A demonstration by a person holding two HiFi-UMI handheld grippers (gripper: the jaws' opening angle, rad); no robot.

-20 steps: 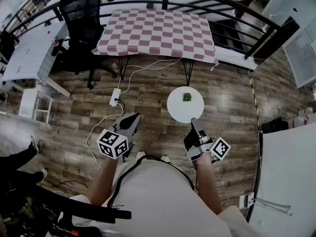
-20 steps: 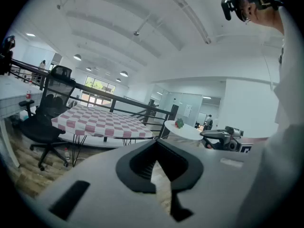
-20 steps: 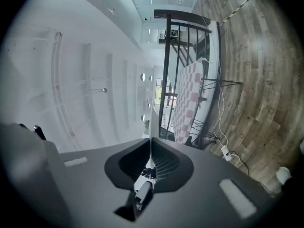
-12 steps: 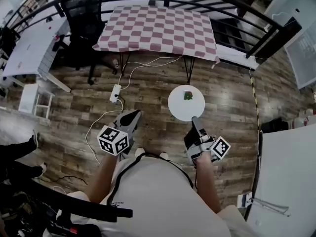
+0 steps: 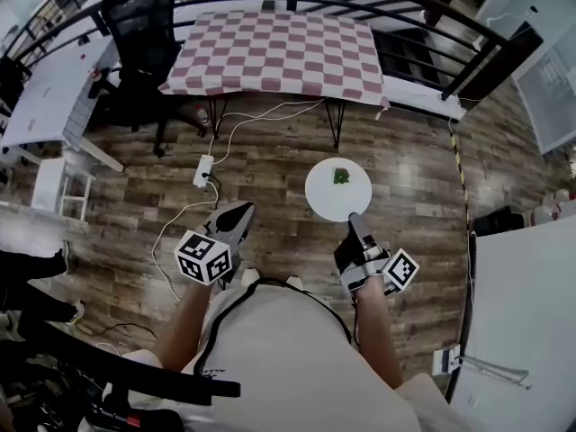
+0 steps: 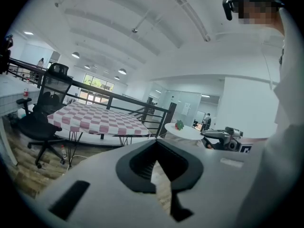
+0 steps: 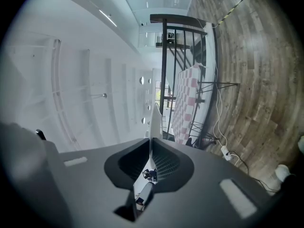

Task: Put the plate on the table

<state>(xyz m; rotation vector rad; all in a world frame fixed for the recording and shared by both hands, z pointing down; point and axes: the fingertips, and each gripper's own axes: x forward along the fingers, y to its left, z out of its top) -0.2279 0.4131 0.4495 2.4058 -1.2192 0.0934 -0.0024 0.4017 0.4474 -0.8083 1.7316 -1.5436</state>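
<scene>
A round white plate [image 5: 337,196] with a small green and red thing [image 5: 341,176] on it hangs level over the wood floor. My right gripper [image 5: 355,221] is shut on its near rim. In the right gripper view the plate [image 7: 154,122] shows edge-on, pinched between the jaws of the right gripper [image 7: 150,145]. The table [image 5: 274,57] with a red-and-white checked cloth stands ahead, beyond the plate. My left gripper [image 5: 236,216] is shut with nothing in it, held to the left of the plate. From the left gripper [image 6: 156,145] view, the table [image 6: 95,118] and plate [image 6: 183,131] both show.
A black office chair [image 5: 144,25] stands left of the table, and a dark railing [image 5: 432,7] runs behind it. A white power strip [image 5: 203,171] with cables lies on the floor under the table's front. White desks [image 5: 45,88] flank left and right [image 5: 522,313].
The table and floor have slid a little to the left in the head view. Both grippers and the plate keep the same pose.
</scene>
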